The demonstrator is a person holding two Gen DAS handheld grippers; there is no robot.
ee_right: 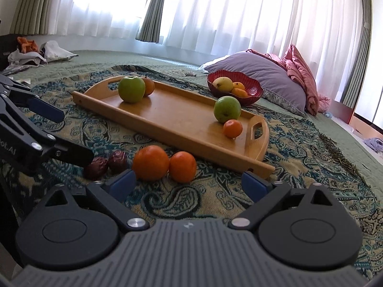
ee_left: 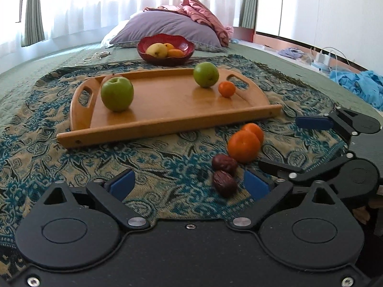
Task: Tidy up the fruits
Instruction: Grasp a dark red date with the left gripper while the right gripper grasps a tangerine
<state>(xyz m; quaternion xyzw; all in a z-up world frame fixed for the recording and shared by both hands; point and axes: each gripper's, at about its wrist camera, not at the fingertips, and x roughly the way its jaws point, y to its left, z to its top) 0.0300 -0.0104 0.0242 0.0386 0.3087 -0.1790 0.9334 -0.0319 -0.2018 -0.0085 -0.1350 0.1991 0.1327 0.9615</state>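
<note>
**Fruit on the tray, fruit still on the cloth**

I hold both grippers low, just in front of the tray [ee_left: 167, 119]. My left gripper [ee_left: 189, 186] has its jaws wide, with nothing in them. My right gripper [ee_right: 189, 186] is wide and empty too. I think I keep them open so I can grab a fruit next.

On the tray sit two apples, one near the left handle [ee_left: 116, 93] and one near the right handle [ee_left: 205, 74], with a small orange [ee_left: 227, 89] beside that one. In front of the tray, on the cloth [ee_left: 167, 162], lie two oranges [ee_left: 244, 146] that touch, and two dates [ee_left: 224, 172] close by. I guess these four go on the tray next. Behind the tray is a red bowl [ee_left: 165, 58] with yellow and orange fruit.

Only the right view shows one more orange [ee_right: 149, 86] hiding behind the far apple. The left view shows the dates better; in the right view my left gripper partly covers one.
</note>
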